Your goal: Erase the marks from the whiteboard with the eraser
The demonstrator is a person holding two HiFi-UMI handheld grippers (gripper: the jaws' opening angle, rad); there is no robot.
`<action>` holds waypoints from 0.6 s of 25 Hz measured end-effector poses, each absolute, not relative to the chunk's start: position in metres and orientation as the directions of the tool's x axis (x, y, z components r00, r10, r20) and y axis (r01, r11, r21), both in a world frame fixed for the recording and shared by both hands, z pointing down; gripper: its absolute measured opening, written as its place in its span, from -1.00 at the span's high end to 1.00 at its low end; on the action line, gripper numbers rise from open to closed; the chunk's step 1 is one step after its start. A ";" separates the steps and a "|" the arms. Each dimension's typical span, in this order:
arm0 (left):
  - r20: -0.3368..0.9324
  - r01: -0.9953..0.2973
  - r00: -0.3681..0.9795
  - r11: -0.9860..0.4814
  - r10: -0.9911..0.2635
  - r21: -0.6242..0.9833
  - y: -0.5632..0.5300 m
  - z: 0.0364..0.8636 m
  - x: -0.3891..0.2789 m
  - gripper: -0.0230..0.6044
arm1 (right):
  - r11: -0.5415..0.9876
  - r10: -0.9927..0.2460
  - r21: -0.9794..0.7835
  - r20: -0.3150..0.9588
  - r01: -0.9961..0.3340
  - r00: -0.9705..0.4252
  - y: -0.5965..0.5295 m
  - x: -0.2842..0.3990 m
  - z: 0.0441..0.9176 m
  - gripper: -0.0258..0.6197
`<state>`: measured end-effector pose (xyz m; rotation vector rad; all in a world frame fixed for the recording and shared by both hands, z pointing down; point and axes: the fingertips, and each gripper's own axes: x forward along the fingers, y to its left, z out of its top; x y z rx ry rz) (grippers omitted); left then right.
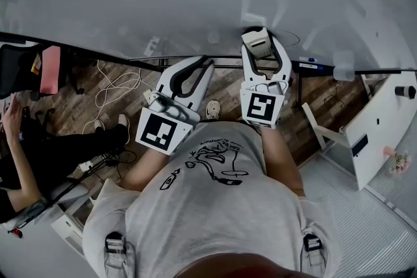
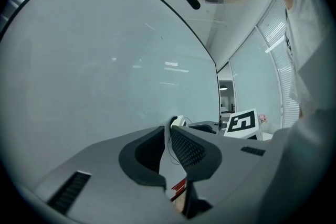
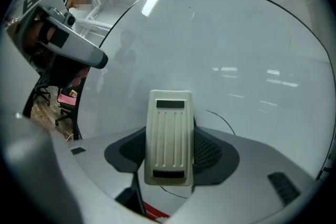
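There was one eraser, pale and ribbed, and the right gripper held it, one jaw pressed on each long side. Its long axis ran along the jaws, pointing straight away from the gripper at the whiteboard. The ribbed plastic back faced the gripper's camera, with one dark strip at the near end and one at the far end. The wiping face did not show. In the head view the eraser's far end lay at the lower part of the board, near its bottom edge and right of the middle. No view showed whether it touched the surface.

One clear mark showed on the board: a thin, curved black line just right of the eraser's far end. The rest of the board carried only faint smears and reflections.

There were two grippers. The left gripper was held level beside the right one, to its left, near the board's bottom edge. Its jaws were drawn together, with only a sliver of a gap and nothing between them. It pointed at the same board and was apart from the eraser.

A second person sat well off to the left, beyond the board's left end.
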<state>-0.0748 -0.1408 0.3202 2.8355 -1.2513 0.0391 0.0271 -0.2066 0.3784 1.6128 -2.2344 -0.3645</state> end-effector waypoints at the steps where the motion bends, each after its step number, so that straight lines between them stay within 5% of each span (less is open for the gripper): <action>1: 0.030 -0.739 0.674 -0.673 -0.738 0.023 -0.139 0.319 -0.079 0.75 | 0.324 -0.946 0.418 0.144 -0.849 -0.290 -0.205 0.019 0.382 0.13; 15: 0.081 -0.759 0.650 -0.650 -0.755 0.029 -0.141 0.324 -0.071 0.75 | 0.387 -0.922 0.504 0.214 -0.772 -0.322 -0.208 -0.011 0.418 0.13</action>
